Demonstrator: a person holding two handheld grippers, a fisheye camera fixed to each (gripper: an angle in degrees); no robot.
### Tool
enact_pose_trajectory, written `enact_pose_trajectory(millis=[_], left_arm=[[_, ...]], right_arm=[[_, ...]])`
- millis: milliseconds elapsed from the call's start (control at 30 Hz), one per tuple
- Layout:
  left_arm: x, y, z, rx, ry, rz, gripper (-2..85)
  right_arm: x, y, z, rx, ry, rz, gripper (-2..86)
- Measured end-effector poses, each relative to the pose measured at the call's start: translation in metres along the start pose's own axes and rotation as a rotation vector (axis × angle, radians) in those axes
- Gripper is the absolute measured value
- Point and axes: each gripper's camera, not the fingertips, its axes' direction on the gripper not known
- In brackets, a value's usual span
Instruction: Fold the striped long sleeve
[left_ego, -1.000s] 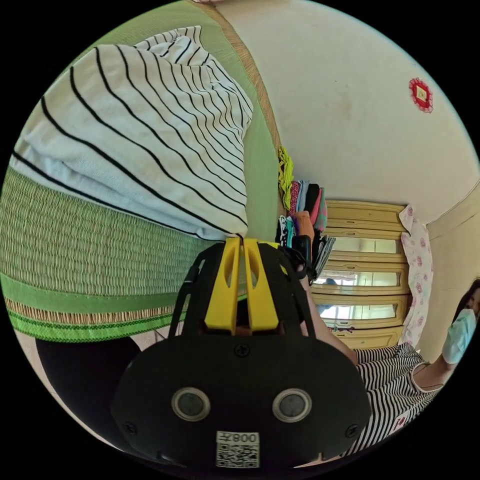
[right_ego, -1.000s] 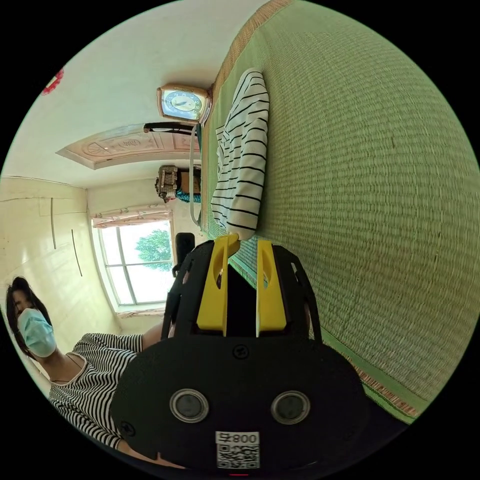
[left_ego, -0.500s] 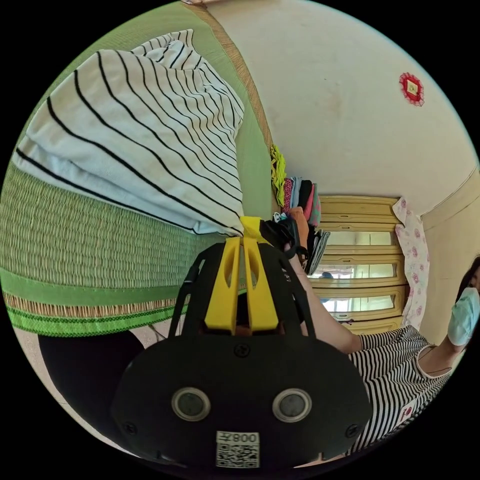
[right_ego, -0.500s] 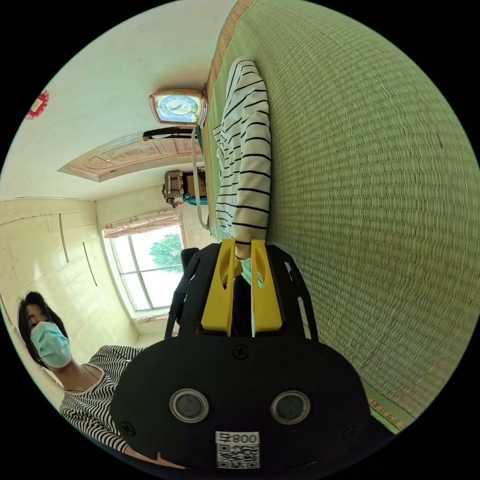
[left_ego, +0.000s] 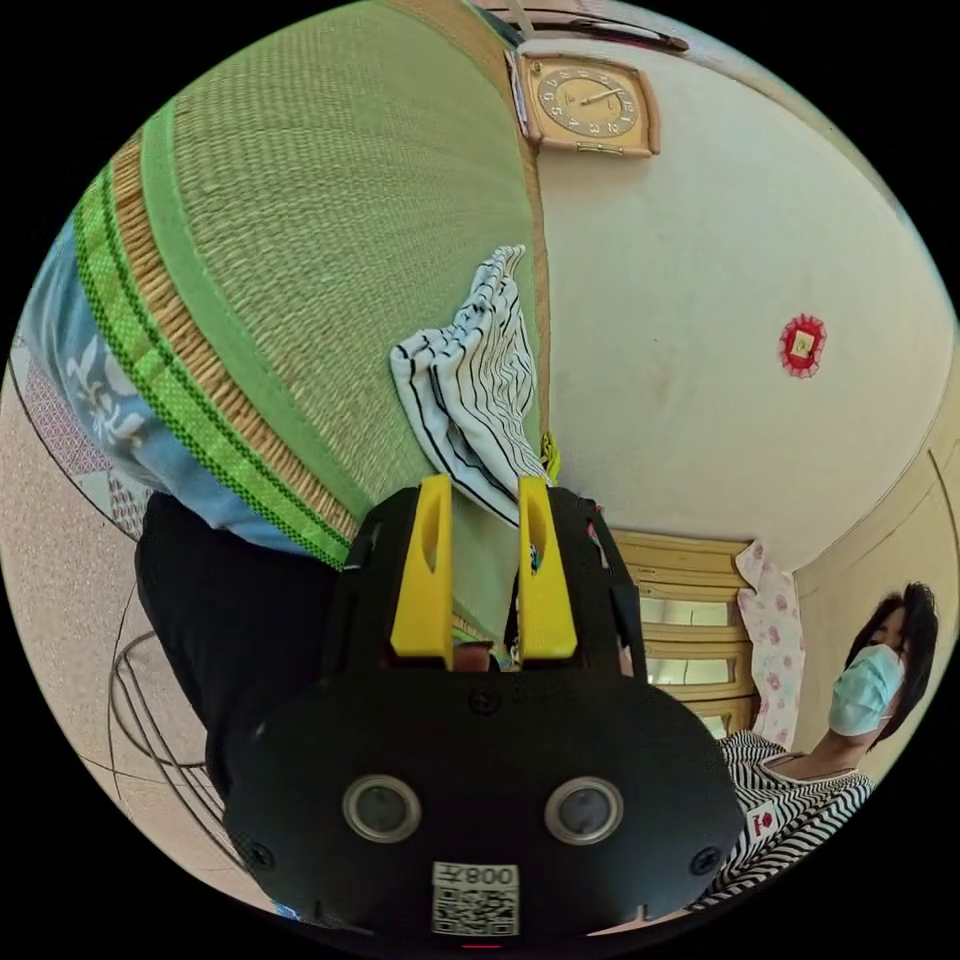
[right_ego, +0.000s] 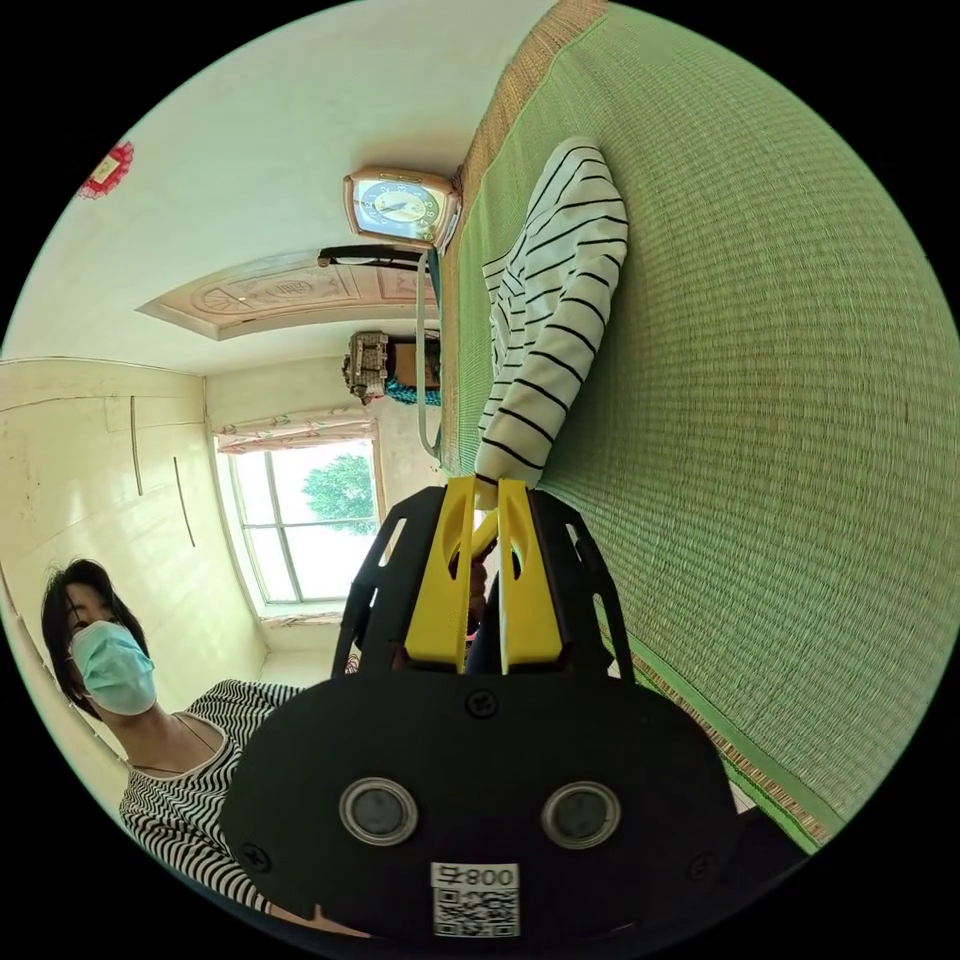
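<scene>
Two grippers: one garment is being handled by one of them, the white long sleeve with thin black stripes (right_ego: 545, 330), lying on the green woven straw mat (right_ego: 780, 380).
Garment position: it is being kept folded into a narrow band, close to the mat's tan far border by the wall, below the square wall clock (right_ego: 400, 207).
Long axis: it is running straight away from the right gripper (right_ego: 487, 487), lengthwise along that border.
Right fingers: these are being held narrow, pinched on the near end of the band.
Left fingers: the left gripper (left_ego: 478, 485) is being held with its fingers wide apart and nothing between them; in the left gripper view the bunched striped cloth (left_ego: 475, 375) is lying just beyond the tips, slightly to the side.
Nearer arm: the right, already gripping; the left is being held off the fabric.
Coming move, as a judgement: the near end is probably being readied for carrying along the long axis towards the far end, the left fingers needing a fresh hold first.
</scene>
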Motion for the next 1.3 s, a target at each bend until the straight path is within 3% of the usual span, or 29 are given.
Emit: enact_pose_trajectory(millis=[233,800,1300], left_arm=[[-0.005,-0.028,-0.047,0.11,-0.031,-0.041,10.0],[0.012,-0.07,-0.089,0.104,-0.064,-0.033,8.8],[-0.013,-0.076,-0.075,0.09,0.138,-0.223,12.9]], right_arm=[[-0.005,-0.003,0.0,0.0,0.01,-0.004,1.8],[-0.013,-0.008,0.006,0.013,-0.032,-0.01,2.2],[-0.048,-0.028,0.01,0.015,-0.065,-0.061,2.2]])
